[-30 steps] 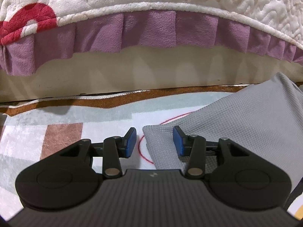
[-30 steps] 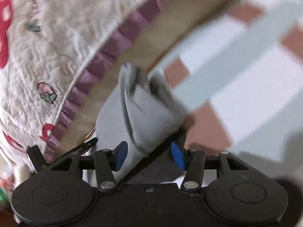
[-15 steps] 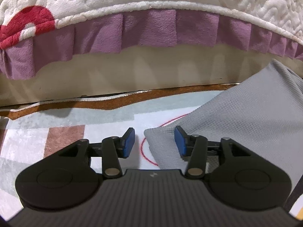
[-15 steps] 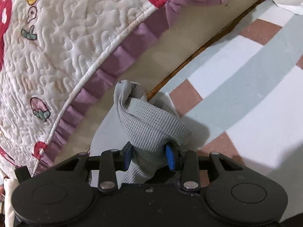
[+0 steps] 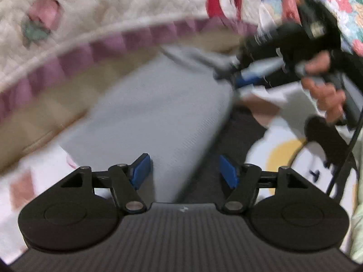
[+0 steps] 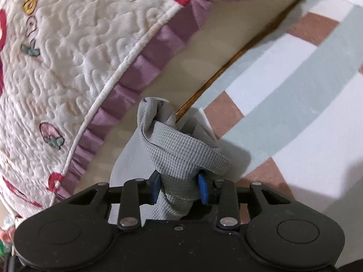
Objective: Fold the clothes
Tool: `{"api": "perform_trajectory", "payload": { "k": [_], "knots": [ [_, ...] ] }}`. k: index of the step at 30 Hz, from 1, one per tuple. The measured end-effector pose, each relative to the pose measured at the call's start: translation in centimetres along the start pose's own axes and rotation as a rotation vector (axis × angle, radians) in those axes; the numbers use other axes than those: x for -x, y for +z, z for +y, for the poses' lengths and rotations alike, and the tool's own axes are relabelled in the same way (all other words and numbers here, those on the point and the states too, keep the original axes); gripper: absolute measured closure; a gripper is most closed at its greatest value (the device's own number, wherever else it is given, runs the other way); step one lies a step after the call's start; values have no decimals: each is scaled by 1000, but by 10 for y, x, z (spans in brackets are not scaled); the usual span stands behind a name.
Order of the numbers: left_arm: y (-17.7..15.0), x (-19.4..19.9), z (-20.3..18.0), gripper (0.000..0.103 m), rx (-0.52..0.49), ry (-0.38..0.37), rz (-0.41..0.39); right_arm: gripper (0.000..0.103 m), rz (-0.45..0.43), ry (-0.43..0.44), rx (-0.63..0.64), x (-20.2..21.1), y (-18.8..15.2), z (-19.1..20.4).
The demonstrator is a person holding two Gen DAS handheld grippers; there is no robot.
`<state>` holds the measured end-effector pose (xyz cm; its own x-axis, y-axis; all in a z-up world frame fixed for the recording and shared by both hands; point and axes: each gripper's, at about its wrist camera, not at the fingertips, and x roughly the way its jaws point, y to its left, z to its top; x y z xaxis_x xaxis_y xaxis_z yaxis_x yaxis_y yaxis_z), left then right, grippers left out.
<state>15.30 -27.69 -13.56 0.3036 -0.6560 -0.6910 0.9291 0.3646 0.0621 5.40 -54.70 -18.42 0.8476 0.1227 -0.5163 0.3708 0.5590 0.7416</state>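
Note:
A grey waffle-knit garment (image 5: pixel 154 113) lies on the patterned rug beside the bed. My left gripper (image 5: pixel 183 170) is open just above its near end, with the cloth's right edge running between the jaws; this view is blurred. My right gripper (image 6: pixel 179 187) is shut on a bunched fold of the grey garment (image 6: pixel 181 154) and holds it lifted off the rug. The right gripper also shows in the left wrist view (image 5: pixel 247 77), held by a hand, with the cloth stretched up to it.
A quilted white bedspread with a purple ruffle (image 6: pixel 95 68) hangs over the bed's beige side (image 6: pixel 204 54) close behind. The striped rug (image 6: pixel 295 95) spreads to the right. A floral cloth (image 5: pixel 335 4) is at the upper right of the left wrist view.
My right gripper closed on the bunched grey cloth and holds it raised. My left gripper swung right over the garment and opened wider; the right gripper and hand came into its view.

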Motion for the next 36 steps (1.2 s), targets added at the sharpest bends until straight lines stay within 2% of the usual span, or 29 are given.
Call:
{"api": "perform_trajectory", "payload": {
  "k": [4, 6, 8, 12, 14, 16, 19, 20, 22, 23, 26, 28, 29, 30, 33, 36],
  "knots": [
    [1, -30, -17, 36, -115, 189, 59, 64, 55, -35, -1, -4, 11, 6],
    [5, -32, -12, 41, -107, 183, 64, 61, 91, -45, -69, -10, 20, -1],
    [9, -34, -4, 47, -77, 174, 67, 60, 101, -10, -189, -13, 27, -13],
    [12, -25, 2, 51, -32, 160, 60, 59, 112, 25, -335, -15, 29, -31],
    [11, -22, 4, 52, -11, 156, 56, 59, 91, 13, -301, -11, 29, -31],
    [11, -21, 6, 53, 9, 150, 56, 61, 58, -15, -195, -9, 34, -24],
    [12, -21, 9, 55, 18, 152, 60, 81, -13, -62, -10, -4, 43, -8],
    [12, -21, 10, 56, 21, 155, 64, 99, -55, -81, 46, 0, 47, -3],
    [11, -20, 14, 56, 45, 150, 62, 99, -168, -119, 149, 16, 59, 4],
    [10, -19, 16, 56, 58, 144, 59, 99, -176, -123, 156, 21, 65, 4],
    [10, -19, 14, 56, 55, 152, 54, 92, -103, -70, 89, 33, 62, 4],
    [10, -19, 14, 56, 60, 157, 51, 67, -27, -31, 49, 35, 42, 4],
    [11, -20, 16, 56, 76, 152, 50, 43, 18, -9, 16, 32, 28, 2],
    [12, -19, 19, 56, 103, 146, 48, 35, 57, 2, -13, 27, 14, -1],
    [15, -18, 36, 57, 259, 107, 43, 33, 189, -14, -39, -5, -11, -11],
    [17, -15, 49, 66, 357, 77, 53, 33, 136, 2, -23, -21, -9, -11]
  ]
}}
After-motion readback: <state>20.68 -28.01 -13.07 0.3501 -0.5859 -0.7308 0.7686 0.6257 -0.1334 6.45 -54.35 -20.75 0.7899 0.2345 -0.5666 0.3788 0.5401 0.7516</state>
